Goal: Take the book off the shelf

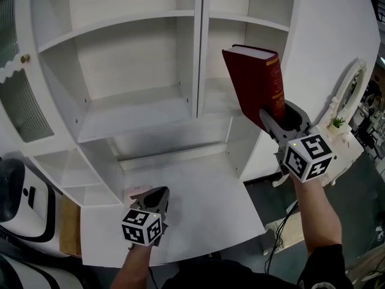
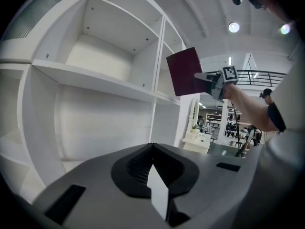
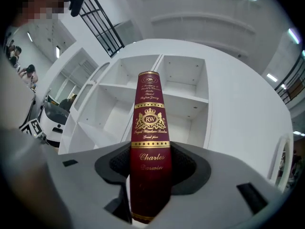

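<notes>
- Right gripper: jaws stand wide and clamp the book at the lower end of its spine, one pad on each cover.
- Book: dark red hardback with gilt lettering on the spine. It stands upright out of the jaws and leans a little.
- Position: in the head view the book is in the air in front of the right-hand bay of the shelf. It looks clear of the boards and rests on nothing.
- Handling (judgement): thick, stiff and fairly heavy. The grip sits low, so the weight levers about the pads. The glossy cover may slip or pivot if it is swung fast.
- Better hold (judgement): across the covers nearer mid-height, with the spine facing the palm. The corners and the gilt are the likeliest to get marked.
- Left gripper: jaws closed together with nothing between them. It hangs low over the counter, well apart from the book.
- Shelf bays in view are bare.
</notes>
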`<state>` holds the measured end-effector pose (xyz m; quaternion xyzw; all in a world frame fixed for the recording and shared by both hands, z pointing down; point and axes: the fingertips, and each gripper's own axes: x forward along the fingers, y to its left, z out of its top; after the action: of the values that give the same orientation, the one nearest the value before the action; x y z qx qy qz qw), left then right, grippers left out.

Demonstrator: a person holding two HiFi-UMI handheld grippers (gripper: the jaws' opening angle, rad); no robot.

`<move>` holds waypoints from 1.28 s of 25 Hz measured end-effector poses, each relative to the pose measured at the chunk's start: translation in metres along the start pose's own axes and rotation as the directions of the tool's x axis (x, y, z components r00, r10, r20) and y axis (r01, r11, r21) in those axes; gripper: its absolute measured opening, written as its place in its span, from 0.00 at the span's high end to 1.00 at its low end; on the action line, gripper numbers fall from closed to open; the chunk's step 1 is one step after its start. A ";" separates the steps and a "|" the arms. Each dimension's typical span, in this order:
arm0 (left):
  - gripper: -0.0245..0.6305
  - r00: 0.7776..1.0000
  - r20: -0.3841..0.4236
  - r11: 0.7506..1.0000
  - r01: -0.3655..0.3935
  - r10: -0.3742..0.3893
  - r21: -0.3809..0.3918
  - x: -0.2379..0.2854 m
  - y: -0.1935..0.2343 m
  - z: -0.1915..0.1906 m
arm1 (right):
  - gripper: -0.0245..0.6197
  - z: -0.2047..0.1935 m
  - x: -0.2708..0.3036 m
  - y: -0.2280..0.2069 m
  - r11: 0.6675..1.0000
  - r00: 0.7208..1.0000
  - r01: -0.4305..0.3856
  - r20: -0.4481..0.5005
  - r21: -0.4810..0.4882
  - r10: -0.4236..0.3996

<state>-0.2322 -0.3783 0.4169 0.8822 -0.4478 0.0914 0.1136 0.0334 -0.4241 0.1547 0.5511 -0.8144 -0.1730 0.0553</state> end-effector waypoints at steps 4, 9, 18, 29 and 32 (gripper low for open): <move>0.95 0.999 0.006 0.999 0.032 -0.032 0.007 -0.005 -0.009 -0.004 | 0.62 -0.008 -0.029 0.025 0.999 1.000 -0.013 0.007 0.048 0.013; 0.95 0.999 0.036 1.000 0.021 -0.021 -0.004 -0.017 -0.012 0.000 | 0.62 -0.043 -0.045 0.068 0.988 0.998 -0.058 -0.002 0.141 0.058; 0.95 0.993 0.094 0.998 -0.070 0.069 0.006 -0.013 -0.022 0.018 | 0.62 -0.113 -0.040 0.131 0.939 0.975 -0.209 -0.010 0.273 0.220; 0.95 0.983 0.110 0.989 -0.149 0.149 -0.007 0.032 -0.061 0.025 | 0.62 -0.188 -0.056 0.128 0.881 0.936 -0.313 -0.039 0.356 0.349; 0.95 0.976 0.117 0.983 -0.183 0.183 -0.004 0.038 -0.072 0.025 | 0.62 -0.208 -0.062 0.129 0.867 0.929 -0.324 -0.047 0.379 0.368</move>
<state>-0.1505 -0.3733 0.3947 0.8414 -0.5327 0.0513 0.0752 0.0026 -0.3701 0.3997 0.4059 -0.9130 0.0264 0.0299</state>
